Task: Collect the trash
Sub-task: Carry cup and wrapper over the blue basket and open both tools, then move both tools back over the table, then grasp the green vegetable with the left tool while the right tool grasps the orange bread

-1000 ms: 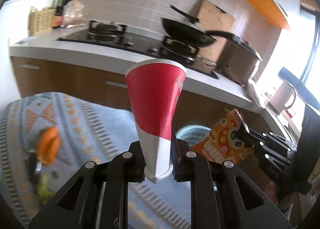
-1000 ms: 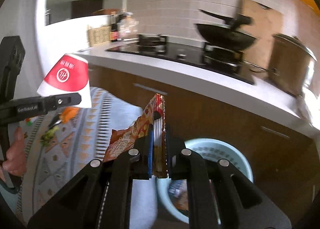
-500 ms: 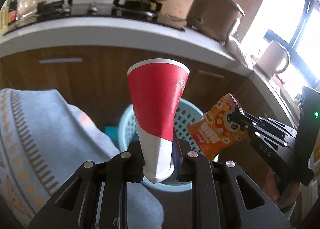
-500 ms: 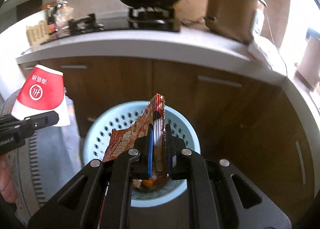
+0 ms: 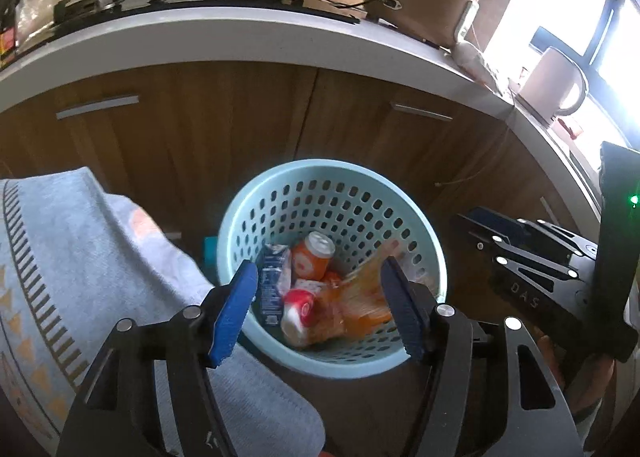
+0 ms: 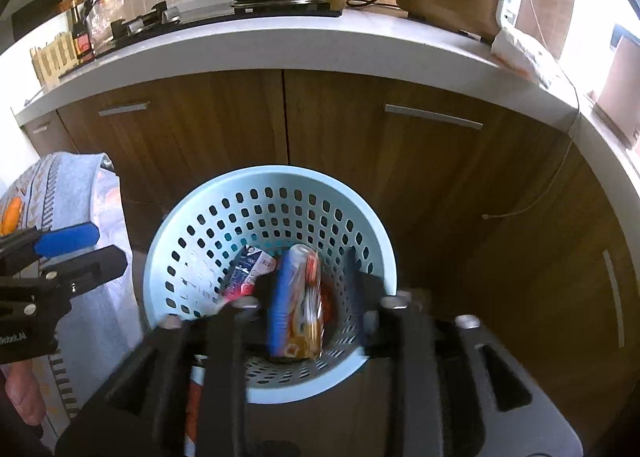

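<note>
The left tongs (image 5: 318,303) are spread wide with nothing between the blue pads (image 5: 236,309), and they hang right over the light blue basket (image 5: 434,253). The right tongs (image 6: 312,309) look spread too, but that view is blurry, so it is hard to be sure; the orange snack bag (image 6: 306,317) sits between the two fingers and may be slipping free or may have a corner caught on a pad. That is the first thing that could go wrong: a stuck bag would lift out again when the tongs pull up. The basket is light, and the tongs hang close above its rim, so a bump could tip it and spill the trash onto the floor. The patterned cloth (image 5: 80,257) on the desk hangs just beside the left tongs and could snag on them. The trash lies in the bottom of the basket, below and just ahead of both tongs: a red and white paper cup (image 5: 298,307), an orange can (image 5: 312,259), a small blue carton (image 5: 274,281) and the snack bag.
</note>
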